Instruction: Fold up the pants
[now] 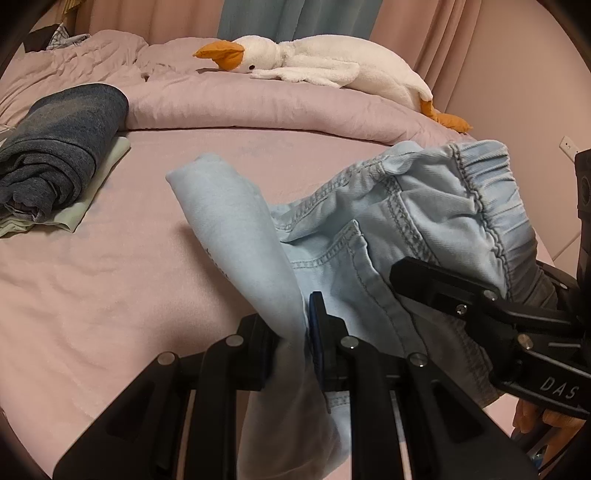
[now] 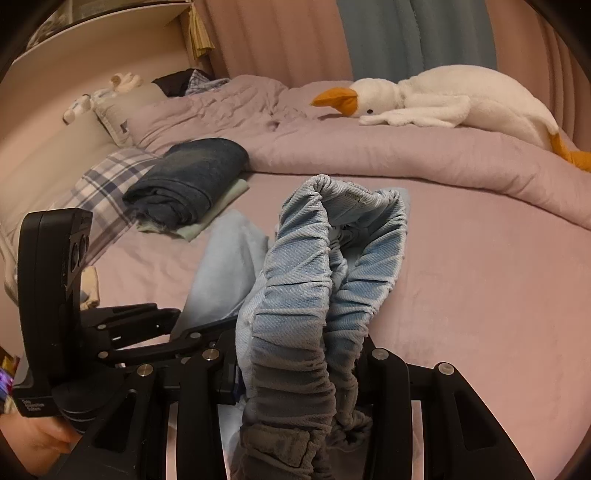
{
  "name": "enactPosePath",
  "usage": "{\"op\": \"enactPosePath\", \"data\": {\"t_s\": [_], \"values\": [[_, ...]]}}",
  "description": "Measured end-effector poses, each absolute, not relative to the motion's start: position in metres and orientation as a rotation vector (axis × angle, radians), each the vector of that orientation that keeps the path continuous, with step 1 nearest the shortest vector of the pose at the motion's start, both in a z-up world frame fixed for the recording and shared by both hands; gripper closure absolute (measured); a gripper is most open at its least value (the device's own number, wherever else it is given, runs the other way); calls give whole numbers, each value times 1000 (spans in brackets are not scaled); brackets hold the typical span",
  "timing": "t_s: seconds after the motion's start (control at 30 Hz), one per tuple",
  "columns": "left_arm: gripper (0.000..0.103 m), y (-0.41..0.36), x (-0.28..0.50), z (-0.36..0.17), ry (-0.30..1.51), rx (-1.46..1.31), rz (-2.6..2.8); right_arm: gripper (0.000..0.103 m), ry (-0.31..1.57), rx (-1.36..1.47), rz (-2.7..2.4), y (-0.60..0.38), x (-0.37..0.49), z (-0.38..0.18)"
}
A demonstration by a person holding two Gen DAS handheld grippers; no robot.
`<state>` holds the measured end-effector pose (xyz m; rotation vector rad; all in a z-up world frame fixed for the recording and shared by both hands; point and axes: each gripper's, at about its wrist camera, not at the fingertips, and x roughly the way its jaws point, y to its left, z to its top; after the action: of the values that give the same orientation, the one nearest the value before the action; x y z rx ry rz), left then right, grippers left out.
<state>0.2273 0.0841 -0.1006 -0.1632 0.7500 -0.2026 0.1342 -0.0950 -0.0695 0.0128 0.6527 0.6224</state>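
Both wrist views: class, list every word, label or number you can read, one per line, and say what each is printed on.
"DAS": white letters on the black right gripper body, cut off at the left wrist picture's edge.
Small white label on the black left gripper handle in the right wrist view: too blurred to read.
Dark marks on the light blue denim pants leg: too small to read.

A home bedroom — a wide bed with a dusty-pink sheet (image 1: 110, 295) and rumpled pink duvet (image 2: 369, 155), a white plush goose with an orange beak (image 2: 443, 99) at two o'clock, pink and blue curtains (image 1: 280, 18) behind — a checked pillow (image 2: 99, 184) at nine.
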Motion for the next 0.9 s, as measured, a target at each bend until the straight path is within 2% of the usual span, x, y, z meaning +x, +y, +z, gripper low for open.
{"op": "enactPosePath", "data": {"t_s": [0.57, 0.73, 0.9], "values": [[83, 102, 242, -119, 813, -148, -150, 60, 761, 110, 580, -118, 160, -92], [75, 106, 245, -126, 825, -146, -138, 60, 829, 191, 543, -138, 174, -112], [59, 109, 244, -134, 837, -134, -116, 48, 871, 231, 521, -146, 177, -125]]}}
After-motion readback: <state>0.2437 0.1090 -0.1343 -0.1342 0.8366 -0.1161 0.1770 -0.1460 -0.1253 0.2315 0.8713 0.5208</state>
